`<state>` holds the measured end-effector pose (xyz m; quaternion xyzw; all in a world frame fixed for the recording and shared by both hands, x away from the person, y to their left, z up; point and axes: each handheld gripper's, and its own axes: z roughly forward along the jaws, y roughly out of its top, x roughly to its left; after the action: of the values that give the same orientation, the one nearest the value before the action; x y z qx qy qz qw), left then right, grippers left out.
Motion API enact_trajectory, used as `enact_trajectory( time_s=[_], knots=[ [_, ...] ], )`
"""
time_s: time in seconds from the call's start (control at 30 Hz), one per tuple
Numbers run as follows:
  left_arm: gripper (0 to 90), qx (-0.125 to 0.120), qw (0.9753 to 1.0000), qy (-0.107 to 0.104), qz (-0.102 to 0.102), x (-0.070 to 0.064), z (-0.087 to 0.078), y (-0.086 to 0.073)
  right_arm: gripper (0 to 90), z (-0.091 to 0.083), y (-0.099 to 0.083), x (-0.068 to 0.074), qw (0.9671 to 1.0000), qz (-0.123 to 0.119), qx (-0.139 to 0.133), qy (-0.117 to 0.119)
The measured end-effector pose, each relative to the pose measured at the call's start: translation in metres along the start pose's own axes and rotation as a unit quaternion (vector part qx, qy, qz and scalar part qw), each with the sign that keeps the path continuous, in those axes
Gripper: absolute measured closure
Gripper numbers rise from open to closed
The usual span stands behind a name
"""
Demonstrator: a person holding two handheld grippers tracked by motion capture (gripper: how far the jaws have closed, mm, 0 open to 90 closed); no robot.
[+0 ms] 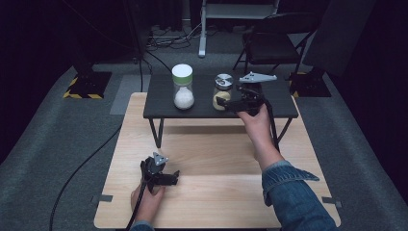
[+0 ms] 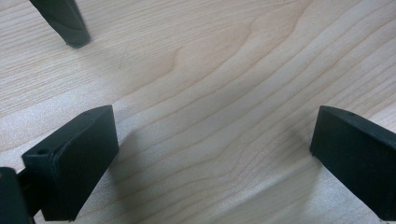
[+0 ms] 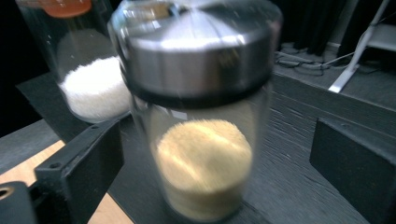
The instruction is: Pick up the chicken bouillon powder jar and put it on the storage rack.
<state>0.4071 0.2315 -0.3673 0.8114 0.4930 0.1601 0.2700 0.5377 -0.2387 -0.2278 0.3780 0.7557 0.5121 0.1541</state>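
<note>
Dark room, wooden table [image 1: 211, 159], black shelf [image 1: 163, 103]. Steel-lidded jar [image 1: 223, 91] upright on shelf, ungrasped; right gripper [image 1: 226, 103] wide around it. Left gripper [image 1: 168, 179] wide, idle. Grasp and lift judged remaining.

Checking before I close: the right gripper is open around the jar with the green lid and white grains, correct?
Not quite. The right gripper is open, but around the jar with the metal lid and yellow grains, as the right gripper view shows. The green-lidded jar stands beside it.
</note>
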Motion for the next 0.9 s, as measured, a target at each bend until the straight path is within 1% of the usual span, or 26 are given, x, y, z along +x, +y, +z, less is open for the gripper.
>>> enact_trajectory(
  time_s=[0.03, 0.13, 0.17, 0.23, 0.27, 0.33, 0.37, 0.4, 0.47, 0.5, 0.57, 0.6, 0.67, 0.7, 0.73, 0.77, 0.83, 0.9],
  knots=[
    [0.9, 0.000, 1.0000, 0.000, 0.000, 0.000, 0.000, 0.000, 2.5, -0.002, -0.005, 0.000, 1.0000, 0.000, -0.006, 0.000],
    [0.9, 0.000, 1.0000, 0.001, -0.001, 0.000, 0.000, 0.000, 2.4, -0.010, -0.015, -0.001, 1.0000, -0.003, -0.008, -0.001],
    [0.9, 0.000, 1.0000, 0.001, -0.001, 0.000, 0.000, 0.000, 2.4, -0.010, -0.015, -0.001, 1.0000, -0.003, -0.008, -0.001],
    [0.8, 0.000, 1.0000, 0.001, -0.001, 0.000, 0.001, 0.000, 2.4, -0.017, -0.022, -0.003, 0.9999, -0.002, -0.012, 0.000],
    [0.8, -0.001, 1.0000, 0.001, -0.001, 0.000, 0.001, 0.000, 2.4, -0.017, -0.022, -0.003, 0.9999, -0.002, -0.012, 0.000],
    [0.9, -0.001, 1.0000, 0.001, -0.001, 0.000, 0.001, 0.000, 2.4, -0.023, -0.027, -0.004, 0.9999, -0.002, -0.016, 0.001],
    [0.8, -0.001, 1.0000, 0.001, -0.001, 0.000, 0.001, 0.000, 2.4, -0.028, -0.034, -0.006, 0.9998, -0.003, -0.021, 0.002],
    [0.8, -0.001, 1.0000, 0.001, -0.001, 0.000, 0.001, 0.000, 2.4, -0.028, -0.034, -0.006, 0.9998, -0.003, -0.021, 0.002],
    [0.9, -0.001, 1.0000, 0.001, -0.001, 0.000, 0.001, 0.000, 2.4, -0.036, -0.044, -0.010, 0.9997, -0.003, -0.024, 0.002],
    [0.9, -0.001, 1.0000, 0.001, -0.001, 0.000, 0.001, 0.000, 2.4, -0.036, -0.044, -0.010, 0.9997, -0.003, -0.024, 0.002],
    [0.9, -0.001, 1.0000, 0.001, -0.001, 0.000, 0.001, 0.001, 2.4, -0.047, -0.054, -0.013, 0.9995, 0.002, -0.030, -0.003],
    [0.8, -0.001, 1.0000, 0.001, -0.001, 0.000, 0.001, 0.001, 2.4, -0.047, -0.054, -0.013, 0.9995, 0.002, -0.030, -0.003],
    [0.9, -0.001, 1.0000, 0.001, -0.002, 0.000, 0.001, 0.001, 2.3, -0.054, -0.061, -0.016, 0.9993, 0.005, -0.036, -0.005],
    [0.9, -0.001, 1.0000, 0.001, -0.002, 0.000, 0.001, 0.001, 2.3, -0.061, -0.068, -0.019, 0.9991, 0.009, -0.042, -0.005],
    [0.9, -0.001, 1.0000, 0.001, -0.001, 0.000, 0.001, 0.001, 2.3, -0.061, -0.068, -0.019, 0.9991, 0.009, -0.042, -0.005],
    [0.9, -0.001, 1.0000, 0.001, -0.002, 0.000, 0.001, 0.001, 2.3, -0.066, -0.072, -0.021, 0.9989, 0.009, -0.046, -0.005],
    [0.8, -0.001, 1.0000, 0.001, -0.002, 0.000, 0.001, 0.001, 2.0, -0.072, -0.077, -0.022, 0.9989, 0.007, -0.046, -0.008],
    [0.9, -0.001, 1.0000, 0.001, -0.002, 0.000, 0.001, 0.001, 2.0, -0.082, -0.086, -0.023, 0.9987, 0.005, -0.047, -0.018]
  ],
)
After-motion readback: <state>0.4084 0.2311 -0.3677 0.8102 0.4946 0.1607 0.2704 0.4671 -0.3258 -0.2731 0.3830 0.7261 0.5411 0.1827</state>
